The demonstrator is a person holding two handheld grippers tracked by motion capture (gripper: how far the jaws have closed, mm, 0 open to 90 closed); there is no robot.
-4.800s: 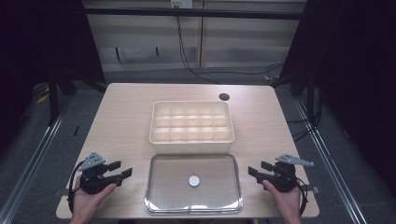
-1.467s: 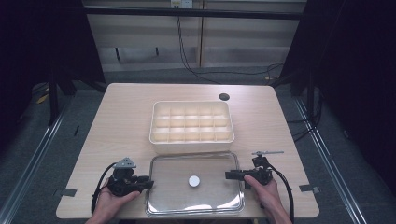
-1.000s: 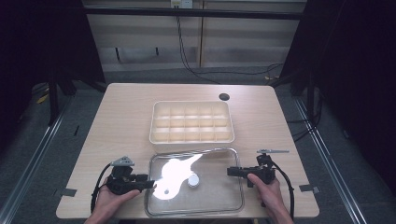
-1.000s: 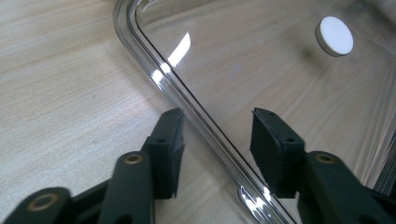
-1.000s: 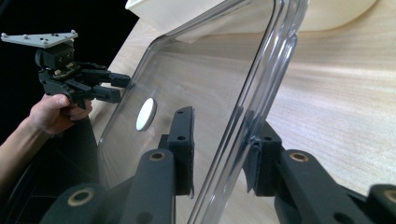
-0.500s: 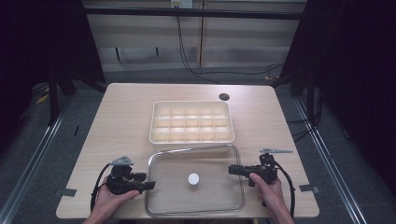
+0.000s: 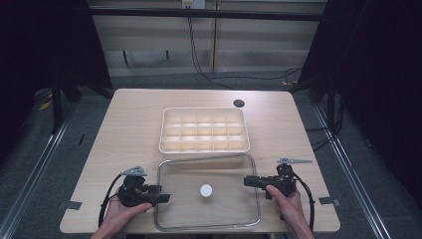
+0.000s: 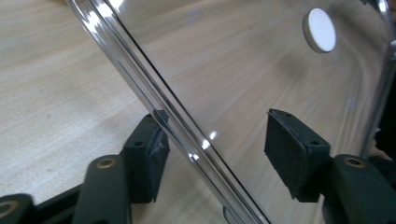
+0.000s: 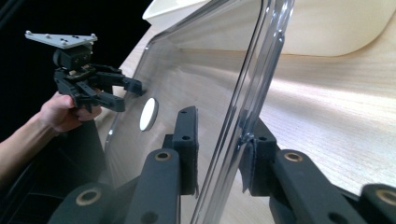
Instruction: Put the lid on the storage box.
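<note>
The clear rectangular plastic lid [image 7: 207,191] with a white round centre knob [image 7: 205,189] lies on the light wooden surface [image 7: 129,134], just in front of the cream compartmented plastic tray [image 7: 204,130]. The left gripper [image 8: 219,140] and right gripper [image 9: 219,149] each straddle a lid edge, fingers [image 8: 289,149] part open, apparently not clamped.

clear lid [image 8: 261,93]: near edge cropped | forearms [image 7: 107,230]: cut off
</note>
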